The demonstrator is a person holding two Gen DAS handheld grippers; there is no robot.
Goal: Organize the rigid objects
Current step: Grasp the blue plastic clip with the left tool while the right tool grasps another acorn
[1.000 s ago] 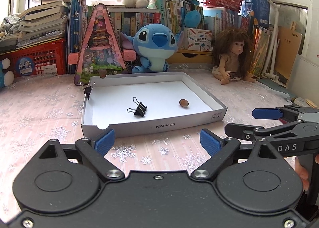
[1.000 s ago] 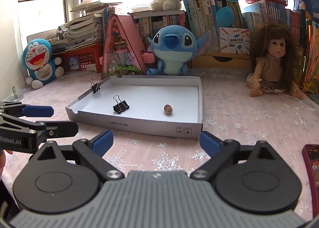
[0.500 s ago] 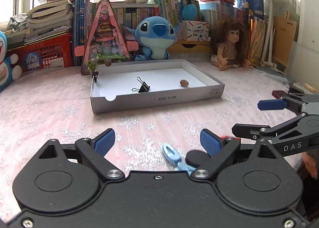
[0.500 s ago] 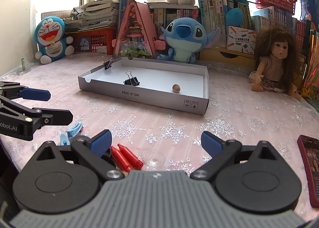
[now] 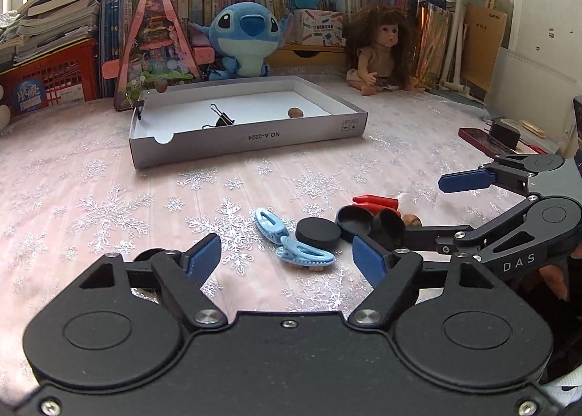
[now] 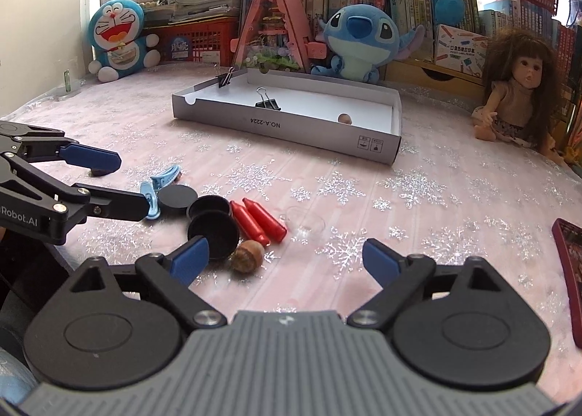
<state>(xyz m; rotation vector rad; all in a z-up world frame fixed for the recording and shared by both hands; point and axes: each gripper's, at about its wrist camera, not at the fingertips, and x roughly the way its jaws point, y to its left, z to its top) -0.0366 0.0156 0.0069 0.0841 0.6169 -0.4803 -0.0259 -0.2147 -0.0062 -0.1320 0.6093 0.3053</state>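
A white cardboard tray (image 5: pixel 254 139) (image 6: pixel 283 125) lies mid-table, holding a black binder clip (image 5: pixel 222 119) (image 6: pixel 268 103) and a brown nut (image 5: pixel 295 112) (image 6: pixel 345 119); another clip (image 6: pixel 226 78) grips its far corner. Near me lie blue clips (image 5: pixel 291 239) (image 6: pixel 160 185), black round caps (image 5: pixel 318 232) (image 6: pixel 212 230), two red pieces (image 6: pixel 258 221) (image 5: pixel 374 202), an acorn (image 6: pixel 248 256) and a clear cap (image 6: pixel 305 225). My left gripper (image 5: pixel 287 259) is open and empty over the blue clips. My right gripper (image 6: pixel 285 257) is open and empty, near the acorn.
Plush toys, a doll (image 6: pixel 520 88), a pink triangular toy house (image 5: pixel 156 41), books and red baskets line the back. A dark red phone (image 6: pixel 567 263) (image 5: pixel 483 141) lies at the right. The table has a pink snowflake cloth.
Both grippers have pulled back from the tray towards the near table edge and tilted down. The pile of small objects has come into view in front of them. Both stay open.
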